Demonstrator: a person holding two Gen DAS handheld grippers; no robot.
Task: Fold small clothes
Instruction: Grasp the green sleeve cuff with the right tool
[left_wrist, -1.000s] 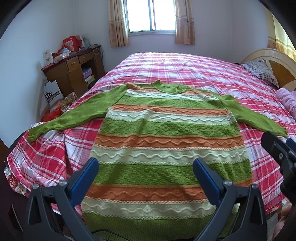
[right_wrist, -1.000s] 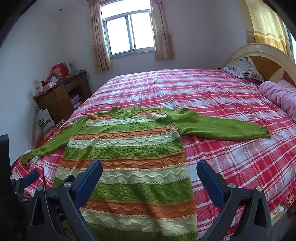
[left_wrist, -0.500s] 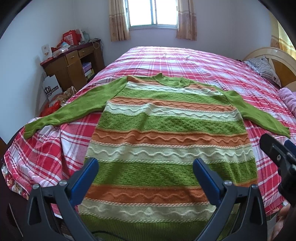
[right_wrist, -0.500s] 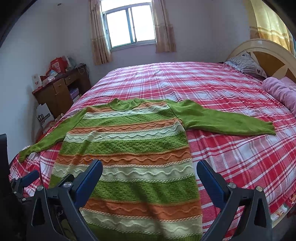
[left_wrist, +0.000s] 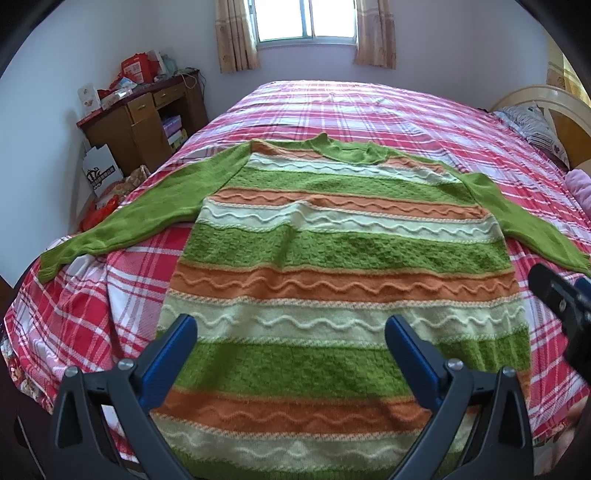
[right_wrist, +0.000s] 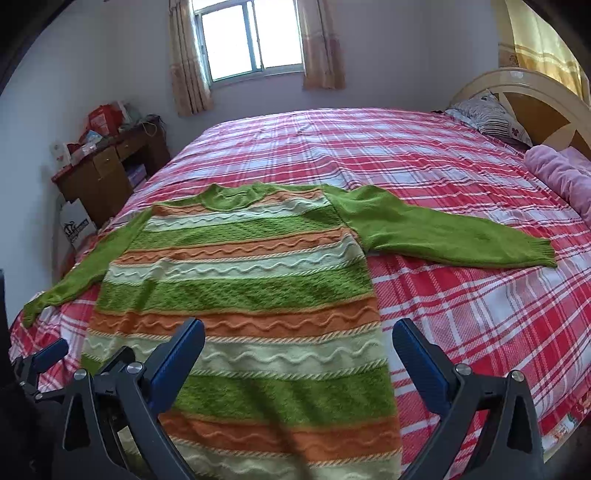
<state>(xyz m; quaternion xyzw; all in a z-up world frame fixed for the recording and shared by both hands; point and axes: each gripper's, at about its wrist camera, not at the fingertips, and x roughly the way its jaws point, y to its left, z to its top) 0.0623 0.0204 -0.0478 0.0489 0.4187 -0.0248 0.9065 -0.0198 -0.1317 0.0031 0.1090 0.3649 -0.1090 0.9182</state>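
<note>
Your left gripper (left_wrist: 290, 332) hangs over the lower part of the striped sweater (left_wrist: 340, 258), its blue fingers (left_wrist: 173, 350) spread wide with nothing between them. Your right gripper (right_wrist: 298, 338) is just as wide apart and empty, low in its frame above the sweater's (right_wrist: 240, 288) right edge. The sweater lies flat, front up, on the red plaid bedspread (left_wrist: 369, 107), both green sleeves stretched out sideways.

The left wrist view fills its centre with the sweater body and cuts off the right cuff at the frame's right edge, where part of your other gripper (left_wrist: 561, 306) intrudes. The right wrist view shows that whole right sleeve (right_wrist: 443, 236) to its cuff, plus a pink blanket (right_wrist: 557, 173) and patterned pillow (right_wrist: 487, 118) at the upper right.

A white bag (left_wrist: 101, 173) by the wooden desk (left_wrist: 136, 122), at left, carries a dark logo too blurred to read.
</note>
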